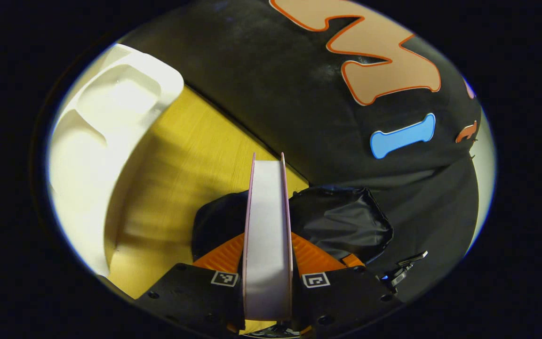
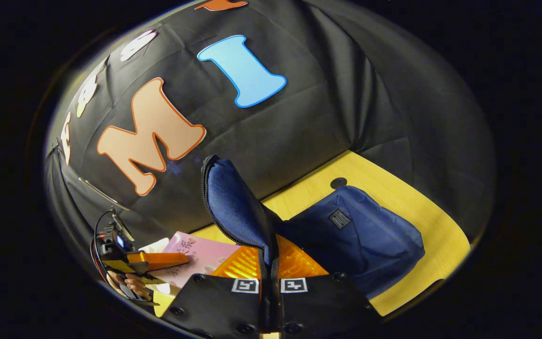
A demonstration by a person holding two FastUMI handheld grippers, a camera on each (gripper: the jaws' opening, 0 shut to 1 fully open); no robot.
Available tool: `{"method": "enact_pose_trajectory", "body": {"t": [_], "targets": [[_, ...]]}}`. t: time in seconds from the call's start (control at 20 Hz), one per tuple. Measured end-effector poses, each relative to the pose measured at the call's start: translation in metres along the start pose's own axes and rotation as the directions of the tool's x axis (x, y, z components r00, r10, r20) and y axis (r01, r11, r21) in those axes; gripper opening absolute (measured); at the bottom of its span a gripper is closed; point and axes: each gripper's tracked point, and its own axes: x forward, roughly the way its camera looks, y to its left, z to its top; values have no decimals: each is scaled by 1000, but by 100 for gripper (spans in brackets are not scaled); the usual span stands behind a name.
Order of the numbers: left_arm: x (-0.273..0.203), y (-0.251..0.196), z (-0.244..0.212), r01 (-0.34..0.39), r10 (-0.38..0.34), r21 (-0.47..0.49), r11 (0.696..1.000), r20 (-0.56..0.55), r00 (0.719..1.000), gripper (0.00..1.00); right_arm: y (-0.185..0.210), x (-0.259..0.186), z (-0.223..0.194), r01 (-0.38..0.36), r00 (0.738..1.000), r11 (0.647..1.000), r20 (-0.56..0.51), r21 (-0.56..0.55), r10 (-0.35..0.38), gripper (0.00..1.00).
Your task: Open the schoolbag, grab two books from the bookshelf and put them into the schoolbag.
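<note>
**Book pinched in one gripper, bag flap in the other**

While the left gripper (image 1: 267,263) is clamped on a book (image 1: 267,235), both fingers pressing its pink covers, the left gripper view looks straight at the white page edge standing upright between them. Just past the fingers sits a dark, crumpled part of the schoolbag (image 1: 341,221) on the yellow wooden table (image 1: 181,174). Farther off to the left of that view is a white moulded bookshelf (image 1: 111,108), blurry and bright, so I can't make out what's in it. Behind all of it hangs the black cloth wall (image 1: 290,94).

Over in the right gripper view you get what the other one hides: the right gripper (image 2: 269,268) has its fingers closed together on the blue zippered flap (image 2: 233,202) of the schoolbag, holding it up on end. The bag body lies just beyond to the right on the table, with a small label patch (image 2: 339,218) on top. The raised flap stands between the camera and part of the wall. Low on the left of that view, the left gripper shows from the side, a hand (image 2: 132,285) under it, with the pink book cover beside it, near the bag's opening.
</note>
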Motion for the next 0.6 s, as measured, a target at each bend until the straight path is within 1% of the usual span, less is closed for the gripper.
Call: {"method": "enact_pose_trajectory", "body": {"t": [0.05, 0.1, 0.15, 0.2, 0.25, 0.45, 0.5, 0.55, 0.6], "targets": [[8, -2, -3, 5, -5, -5, 1000, -3, 1000, 35, 1, 0, -1, -1, 1000, 1000, 1, 1, 1, 3], [16, -4, -7, 11, -11, -12, 1000, -2, 1000, 35, 1, 0, 1, -3, 1000, 1000, 3, 2, 3, 5], [23, -5, -10, 17, -17, -21, 1000, -3, 1000, 35, 1, 1, 1, -4, 1000, 1000, 4, 3, 4, 3], [30, -6, -15, 25, -26, -34, 999, -4, 1000, 35, 1, 1, 3, -4, 1000, 1000, 5, 5, 4, 5], [35, -7, -18, 35, -35, -52, 998, -1, 999, 35, 1, 1, 4, -5, 1000, 1000, 6, 9, 5, 3], [55, -8, -35, 68, -70, -141, 988, -7, 998, 35, 1, 3, 9, -5, 1000, 1000, 15, 25, 5, 4], [63, -5, -41, 69, -71, -153, 986, -6, 997, 35, 2, 5, 10, -7, 1000, 1000, 17, 27, 6, 3], [67, -3, -47, 70, -73, -159, 985, -11, 997, 35, 3, 4, 12, -9, 1000, 1000, 19, 28, 8, 5], [72, -3, -51, 77, -80, -168, 983, -8, 997, 37, 4, 4, 12, -11, 1000, 1000, 23, 27, 11, 5]]}}
